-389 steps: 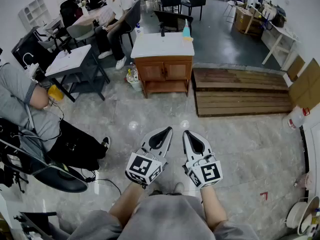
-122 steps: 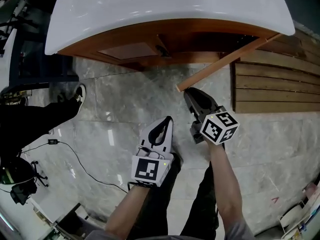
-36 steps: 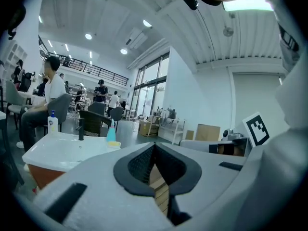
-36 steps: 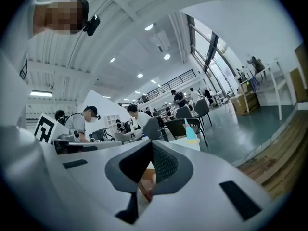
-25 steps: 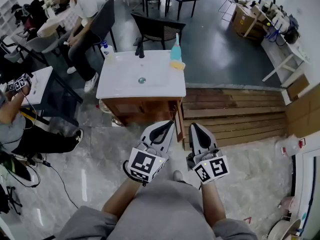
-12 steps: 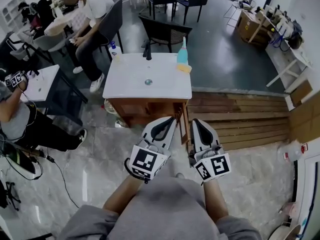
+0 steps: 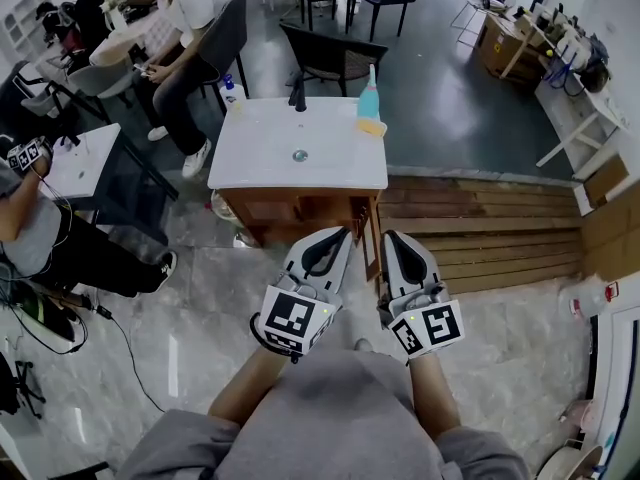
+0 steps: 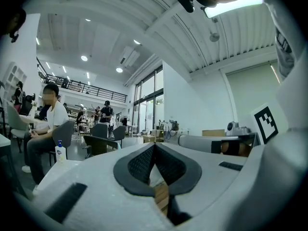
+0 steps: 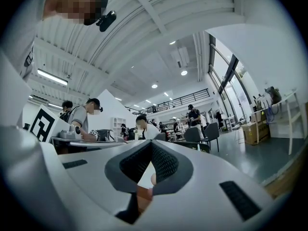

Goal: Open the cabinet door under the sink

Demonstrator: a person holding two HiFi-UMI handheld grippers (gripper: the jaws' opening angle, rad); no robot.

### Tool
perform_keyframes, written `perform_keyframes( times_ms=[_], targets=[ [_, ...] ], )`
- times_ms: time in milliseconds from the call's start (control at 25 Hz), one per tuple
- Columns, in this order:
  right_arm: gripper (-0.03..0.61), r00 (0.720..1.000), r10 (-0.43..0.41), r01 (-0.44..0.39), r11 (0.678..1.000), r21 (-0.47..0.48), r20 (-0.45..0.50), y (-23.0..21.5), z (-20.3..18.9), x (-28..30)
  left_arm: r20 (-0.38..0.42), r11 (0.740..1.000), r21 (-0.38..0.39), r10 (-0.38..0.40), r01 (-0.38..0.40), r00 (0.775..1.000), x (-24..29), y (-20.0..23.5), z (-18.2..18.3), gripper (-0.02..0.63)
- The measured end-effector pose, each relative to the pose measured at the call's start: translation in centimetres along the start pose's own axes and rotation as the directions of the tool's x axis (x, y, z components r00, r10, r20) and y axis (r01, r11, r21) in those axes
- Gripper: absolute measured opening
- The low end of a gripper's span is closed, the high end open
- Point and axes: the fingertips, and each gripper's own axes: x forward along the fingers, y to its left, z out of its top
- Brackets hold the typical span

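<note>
The sink cabinet is brown wood under a white top with a drain. Its right door stands swung out and shows edge-on as a thin wooden strip. My left gripper is held level in front of the cabinet, just left of that door, shut on nothing. My right gripper is just right of the door's edge, also shut and empty. In the left gripper view the left gripper has its jaws meeting at the tips. In the right gripper view the right gripper looks the same.
A black faucet, a blue bottle and a yellow sponge stand on the sink top. A wooden platform lies to the right. A chair is behind the sink, seated people and a desk to the left.
Both grippers stay shut and close together. The right one has lifted slightly. The sink sits a little lower and further right in the head view than a second ago.
</note>
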Motion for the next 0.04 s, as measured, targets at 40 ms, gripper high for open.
perform_keyframes(
  times_ms=[40],
  targets=[
    [0.009, 1.000, 0.001, -0.001, 1.000, 0.000, 0.000, 0.04, 0.03, 0.04, 0.000, 1.000, 0.000, 0.000, 0.000, 1.000, 0.01, 0.01, 0.06, 0.008]
  ],
)
